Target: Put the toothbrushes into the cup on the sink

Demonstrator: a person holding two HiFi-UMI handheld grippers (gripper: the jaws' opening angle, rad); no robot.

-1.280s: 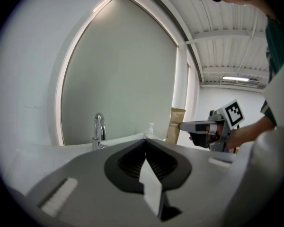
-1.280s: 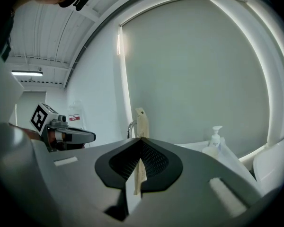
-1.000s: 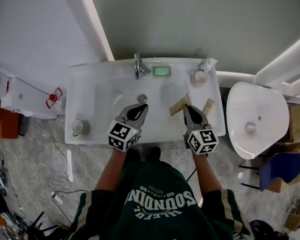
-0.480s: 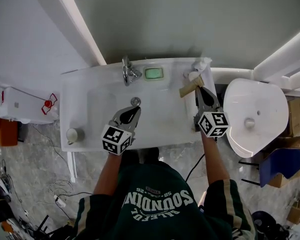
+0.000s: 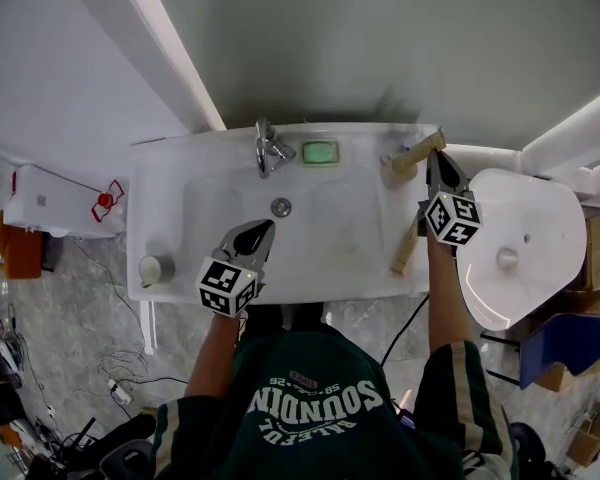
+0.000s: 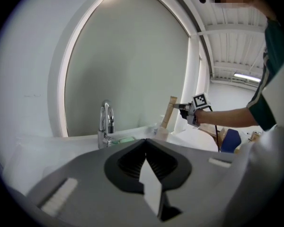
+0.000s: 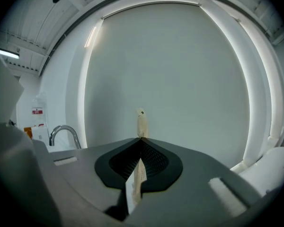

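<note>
Right gripper point(image 5: 436, 160): jaws clamped on wrapped toothbrush point(image 5: 416, 154), lower end at cup point(image 5: 394, 172). Left gripper point(image 5: 264, 226): jaws together, empty, left of cup, over sink point(image 5: 170, 178).

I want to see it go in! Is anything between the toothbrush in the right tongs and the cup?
Nothing visible is in the way. The tan paper-wrapped toothbrush, held in the shut right tongs, has its far end right at the small pale cup on the back right corner of the white sink.

grey wall point(image 5: 380, 38) behind, marbled grey floor point(image 5: 70, 338), white toilet point(image 5: 510, 218) and blue chair point(image 5: 552, 333) right.
</note>
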